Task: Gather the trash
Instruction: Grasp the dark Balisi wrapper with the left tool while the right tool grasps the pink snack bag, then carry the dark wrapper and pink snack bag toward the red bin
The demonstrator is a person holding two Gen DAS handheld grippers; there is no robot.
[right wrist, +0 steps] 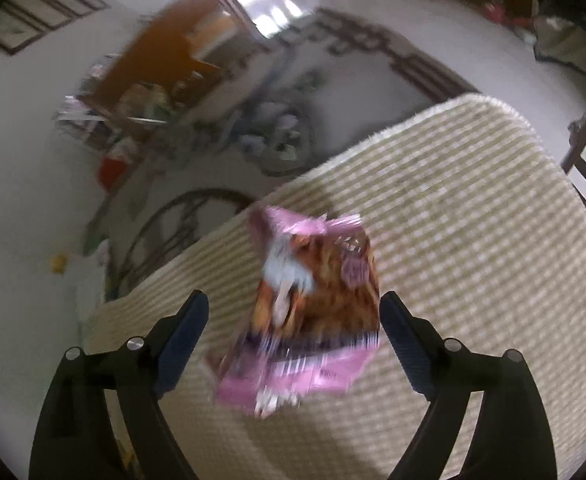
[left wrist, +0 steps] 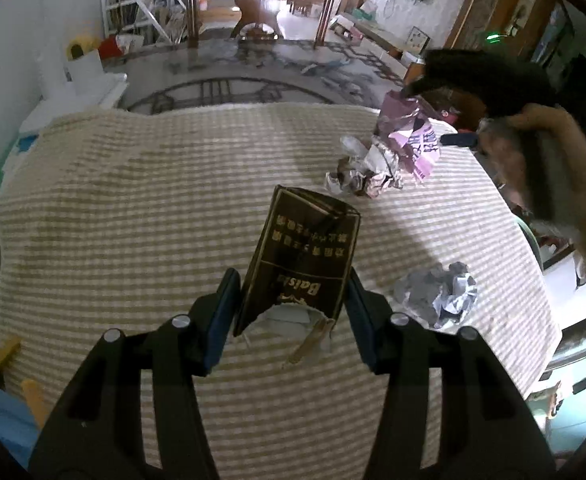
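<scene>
A torn dark brown carton with gold print stands between the blue pads of my left gripper, whose jaws are shut on its lower sides above the striped cloth. A pink snack wrapper hangs blurred between the fingers of my right gripper, which stand wide apart without touching it. In the left wrist view the right gripper is over the same pink wrapper at the far right. A crumpled white and brown wrapper and a crumpled grey paper ball lie on the cloth.
The beige checked cloth covers a raised surface that drops off to a patterned tiled floor. A wooden bench and a white rack stand at the far wall. Clutter and an orange item lie on the floor.
</scene>
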